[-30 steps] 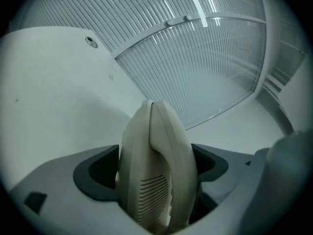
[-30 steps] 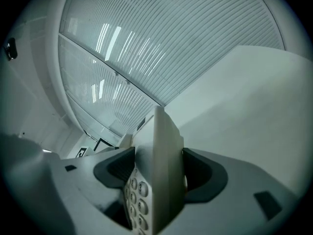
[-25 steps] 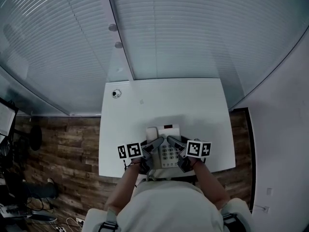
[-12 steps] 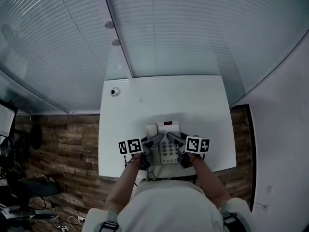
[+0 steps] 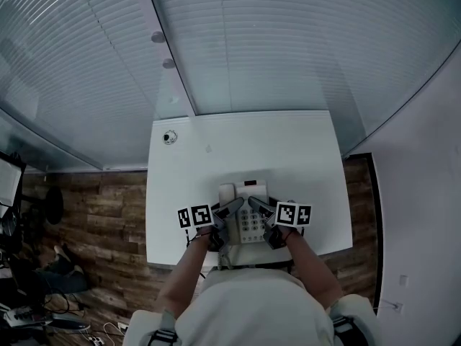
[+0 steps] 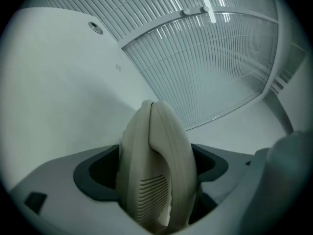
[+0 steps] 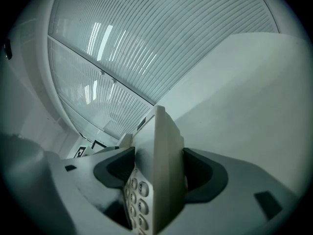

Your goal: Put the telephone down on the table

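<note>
Your left gripper (image 5: pixel 230 210) clenched the telephone (image 5: pixel 248 229) at its handset (image 6: pixel 152 165); your right gripper (image 5: pixel 257 205) clenched the keypad (image 7: pixel 137 196) side, near the table (image 5: pixel 288 150) front edge.

1. One telephone (image 5: pixel 250 220) was pictured, with one handset (image 6: pixel 155 170) along its left side.
2. Two tongs were counted: the left tongs (image 5: pixel 233 208) and the right tongs (image 5: pixel 255 205), one at each side of the telephone.
3. Two marker cubes showed, one (image 5: pixel 194 217) on the left tongs and one (image 5: pixel 294 213) on the right.
4. One white table (image 5: pixel 288 150) stood by the window.
5. One small round object (image 5: pixel 168 137) lay at the table's far left corner.
6. Two round fittings (image 5: pixel 158 37) sat on the window frame.
</note>
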A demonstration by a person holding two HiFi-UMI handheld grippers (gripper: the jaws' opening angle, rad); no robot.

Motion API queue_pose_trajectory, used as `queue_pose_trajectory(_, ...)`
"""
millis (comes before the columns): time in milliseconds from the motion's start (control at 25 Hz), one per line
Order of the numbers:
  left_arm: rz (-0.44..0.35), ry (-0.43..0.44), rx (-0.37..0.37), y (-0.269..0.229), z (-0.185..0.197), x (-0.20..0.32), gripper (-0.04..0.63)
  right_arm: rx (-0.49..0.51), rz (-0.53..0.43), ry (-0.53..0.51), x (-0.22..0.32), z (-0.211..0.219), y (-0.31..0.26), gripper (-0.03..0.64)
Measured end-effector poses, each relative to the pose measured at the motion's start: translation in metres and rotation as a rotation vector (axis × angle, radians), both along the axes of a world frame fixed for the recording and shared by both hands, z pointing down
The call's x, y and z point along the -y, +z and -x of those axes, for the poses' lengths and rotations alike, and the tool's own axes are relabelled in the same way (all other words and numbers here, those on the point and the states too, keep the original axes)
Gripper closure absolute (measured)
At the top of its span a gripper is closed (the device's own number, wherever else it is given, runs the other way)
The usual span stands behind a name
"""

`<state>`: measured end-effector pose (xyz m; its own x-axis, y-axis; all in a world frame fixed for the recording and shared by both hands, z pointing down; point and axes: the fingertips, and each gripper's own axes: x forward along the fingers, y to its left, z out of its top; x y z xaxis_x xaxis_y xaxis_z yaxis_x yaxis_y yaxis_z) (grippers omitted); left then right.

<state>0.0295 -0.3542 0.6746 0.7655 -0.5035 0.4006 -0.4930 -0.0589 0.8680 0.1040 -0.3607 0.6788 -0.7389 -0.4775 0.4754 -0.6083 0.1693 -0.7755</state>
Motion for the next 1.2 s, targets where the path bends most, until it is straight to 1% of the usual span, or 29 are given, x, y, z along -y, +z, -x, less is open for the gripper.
queue_pose_trajectory(560,-0.028,0.013,0.038,0.0035,-0.0001,0.0014,0.169,0.020,0.014,-0.006,0.0015,0.0016,0.0068,0.301)
queue_pose_trajectory(880,-0.051,0.036,0.061,0.0035,-0.0011,0.0000,0.169,0.015,0.027,-0.010,-0.0004,0.0023,0.0077,0.298)
queue_pose_trajectory(1200,-0.055,0.030,0.082,0.0041,0.0007,0.0001,0.170,-0.003,0.033,0.009,-0.0008,0.0022,0.0092,0.294)
